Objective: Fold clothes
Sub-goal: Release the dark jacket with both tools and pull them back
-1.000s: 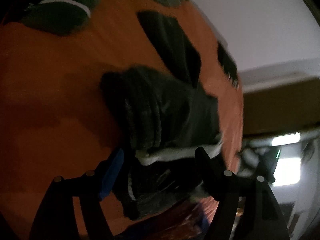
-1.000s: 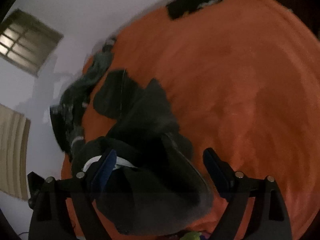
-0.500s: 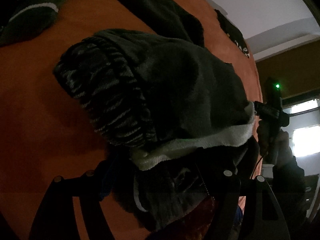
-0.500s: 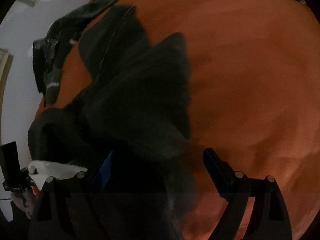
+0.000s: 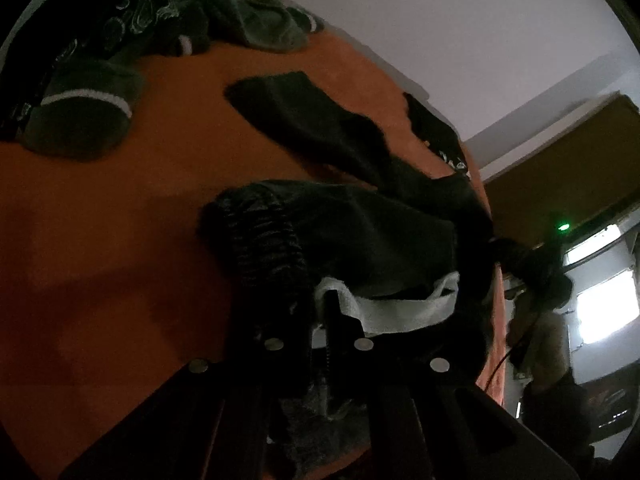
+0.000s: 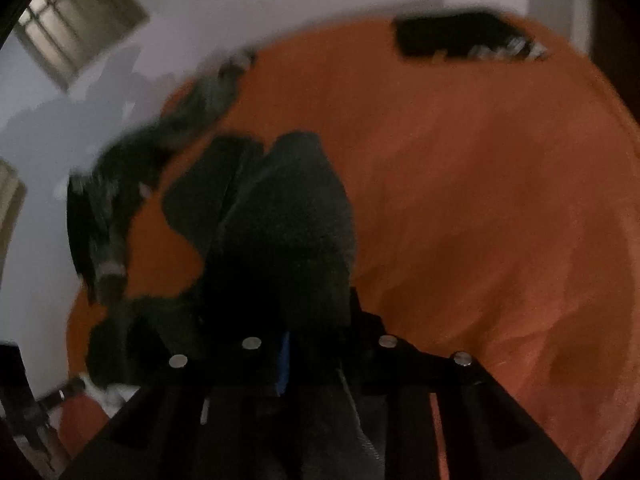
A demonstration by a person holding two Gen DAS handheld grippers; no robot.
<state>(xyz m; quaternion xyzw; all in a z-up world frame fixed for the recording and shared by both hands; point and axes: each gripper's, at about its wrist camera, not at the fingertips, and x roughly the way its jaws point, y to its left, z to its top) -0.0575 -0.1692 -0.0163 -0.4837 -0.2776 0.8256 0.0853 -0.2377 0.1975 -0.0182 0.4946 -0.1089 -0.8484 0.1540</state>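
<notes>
A dark grey garment [image 5: 360,232] with a gathered elastic band and a white lining [image 5: 400,308] lies bunched on the orange bed cover [image 5: 100,240]. My left gripper [image 5: 316,304] is shut on its edge, where the white lining meets the elastic band, and holds that edge up. In the right wrist view the same garment [image 6: 288,208] runs from the bed cover [image 6: 480,200] down into my right gripper [image 6: 316,320]. Its jaws are closing, with a thick fold of dark cloth pressed between them. The fingertips of both grippers are buried in fabric.
A heap of dark green and patterned clothes [image 5: 140,20] lies at the far left of the bed, seen blurred as a clothes heap [image 6: 120,200] on the right wrist's left. A folded black item [image 6: 460,36] lies near the far edge by the white wall. A hand with the other gripper [image 5: 532,264] shows at the right.
Both grippers' jaws, wide apart a second ago, have come together on the dark garment. The left one has risen with the waistband edge. The right one has moved sideways with its fold.
</notes>
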